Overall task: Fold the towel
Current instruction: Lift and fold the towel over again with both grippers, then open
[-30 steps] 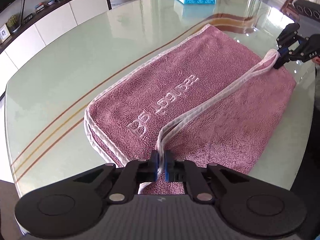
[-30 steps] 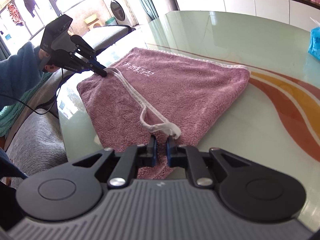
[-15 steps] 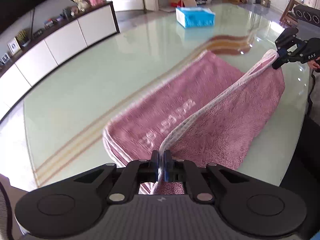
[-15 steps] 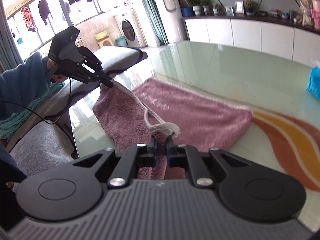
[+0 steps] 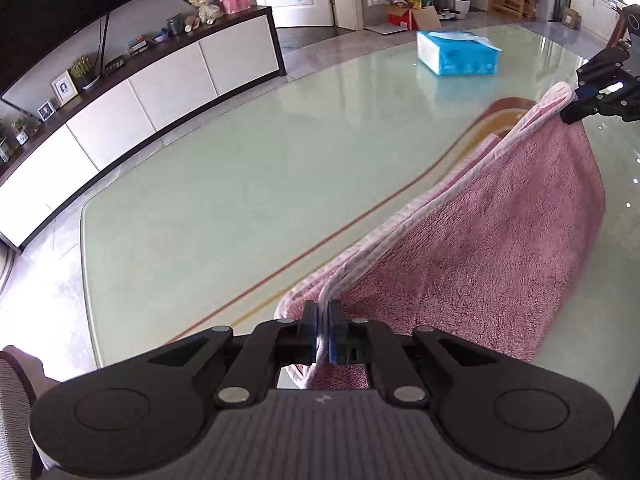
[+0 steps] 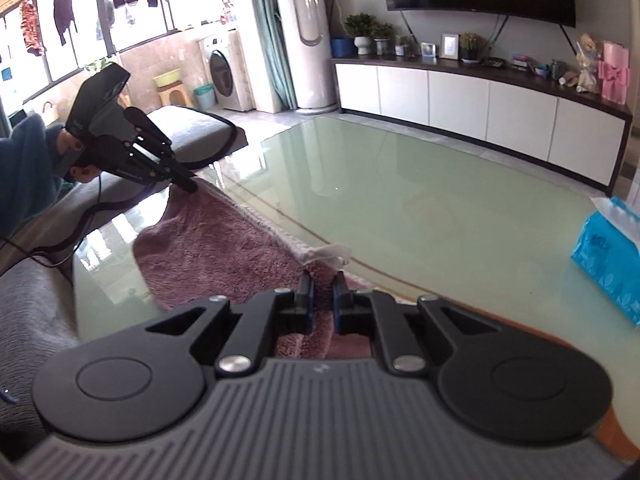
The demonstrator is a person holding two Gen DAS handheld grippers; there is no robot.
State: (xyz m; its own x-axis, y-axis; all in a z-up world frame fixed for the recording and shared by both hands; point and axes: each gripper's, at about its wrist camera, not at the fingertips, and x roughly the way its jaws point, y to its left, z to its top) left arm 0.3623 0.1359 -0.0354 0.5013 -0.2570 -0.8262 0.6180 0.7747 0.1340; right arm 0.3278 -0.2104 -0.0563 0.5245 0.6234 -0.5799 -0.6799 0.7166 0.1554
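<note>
A pink towel (image 5: 492,240) with a white hem hangs lifted above the glass table (image 5: 248,184). My left gripper (image 5: 323,312) is shut on one corner of its hem. My right gripper (image 6: 322,280) is shut on the other corner, where the white hem bunches above the fingertips. In the left wrist view the right gripper (image 5: 576,102) shows at the far right, pinching the towel's top corner. In the right wrist view the left gripper (image 6: 190,186) shows at the left, pinching the towel (image 6: 224,248) while the hem stretches between the two. The towel's lower part is hidden behind the gripper bodies.
A blue tissue pack (image 5: 458,54) lies at the far end of the table, also visible as the blue tissue pack (image 6: 610,256) at right. A white sideboard (image 6: 480,108) runs along the wall. A grey sofa (image 6: 32,300) stands beside the table. A person's blue sleeve (image 6: 20,176) holds the left gripper.
Both grippers have risen with the towel's hem corners. The towel, which lay flat on the table, now hangs lifted, and its embossed lettering is out of sight.
</note>
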